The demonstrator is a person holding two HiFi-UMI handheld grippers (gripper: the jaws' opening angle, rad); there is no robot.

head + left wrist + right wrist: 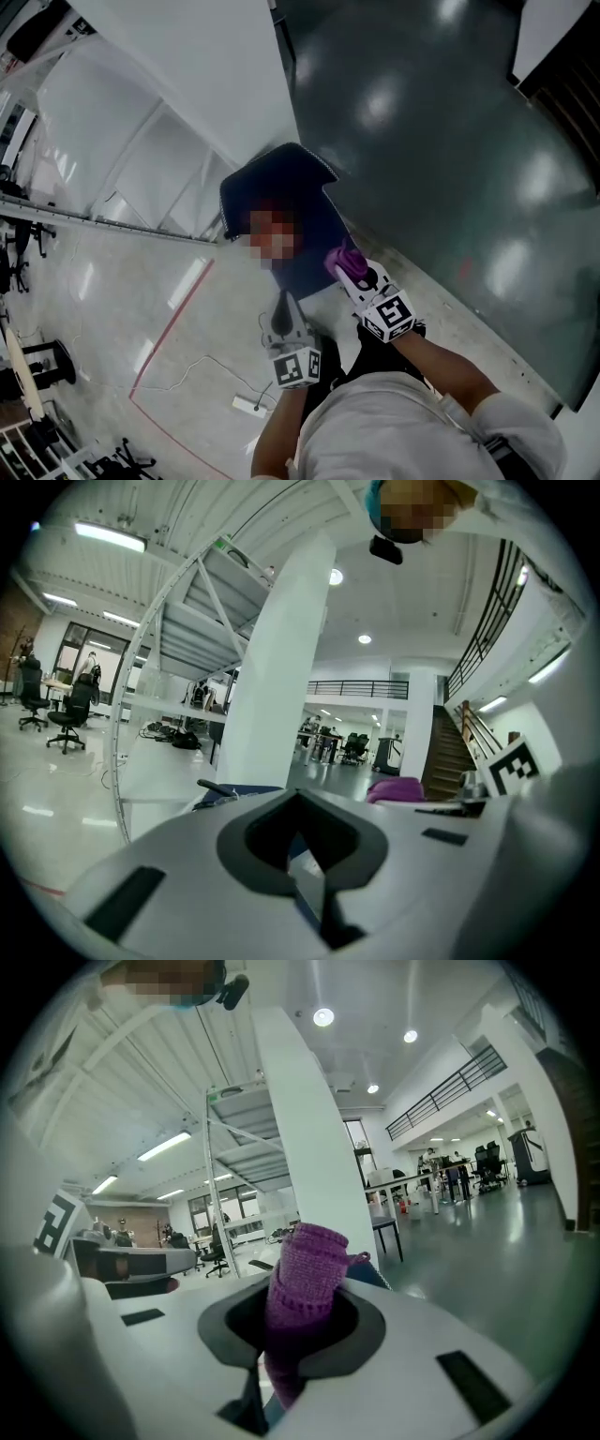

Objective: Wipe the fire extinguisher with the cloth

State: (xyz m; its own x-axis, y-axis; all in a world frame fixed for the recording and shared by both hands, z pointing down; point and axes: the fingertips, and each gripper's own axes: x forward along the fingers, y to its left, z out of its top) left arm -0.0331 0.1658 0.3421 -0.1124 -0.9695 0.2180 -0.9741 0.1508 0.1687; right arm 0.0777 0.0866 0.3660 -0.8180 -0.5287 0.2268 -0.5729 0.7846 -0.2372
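Left gripper (pixel 281 305): jaws pressed together, nothing between them; right gripper (pixel 352 270), just beside it at its 2 o'clock: jaws pinching a purple knitted cloth (pixel 305 1283), which stands up out of them in a roll; both point to 12 o'clock at a dark blue object (pixel 291 183) close ahead, partly under a blur patch; the extinguisher I cannot make out.

Below lies a pale glossy floor (pixel 103 281), with a red line (pixel 173 314) at 9 o'clock and a white power strip (pixel 248 405) with its cable at 7 o'clock; from 12 to 4 o'clock runs a dark floor (pixel 431 159), shining with lamp glare.

A white pillar (pixel 277 667) rises at 11 o'clock; beyond it is an open hall; office chairs (pixel 70 714) stand at 9 o'clock, a railed gallery (pixel 361 688) at 12, stairs (pixel 450 757) at 3 o'clock.
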